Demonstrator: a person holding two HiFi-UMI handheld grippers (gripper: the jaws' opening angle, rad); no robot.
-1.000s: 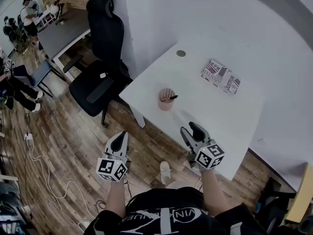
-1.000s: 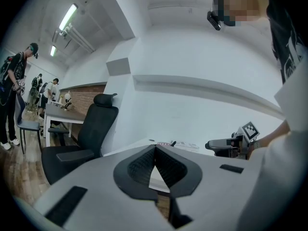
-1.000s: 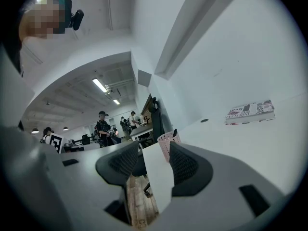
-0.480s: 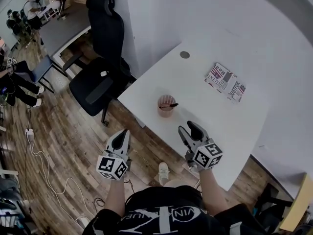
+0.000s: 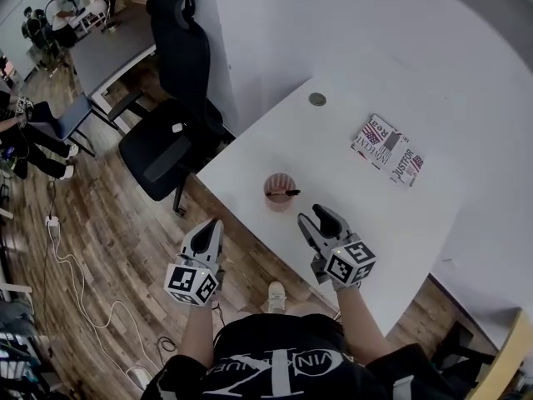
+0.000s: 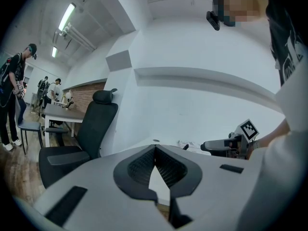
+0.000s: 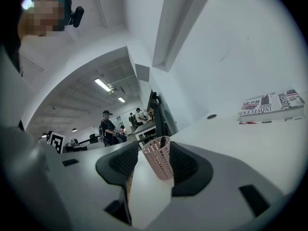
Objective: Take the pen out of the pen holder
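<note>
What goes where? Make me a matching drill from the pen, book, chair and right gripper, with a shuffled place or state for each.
Things:
1. pen
2. book
3. chair
4. right gripper

Places or states:
A. on the floor, left of the table
B. in the pink holder
C. lying flat on the table, beyond the holder
D. by the table's near edge, jaws apart, nothing held

Pairs: 1-B, 2-C, 3-A, 4-D
</note>
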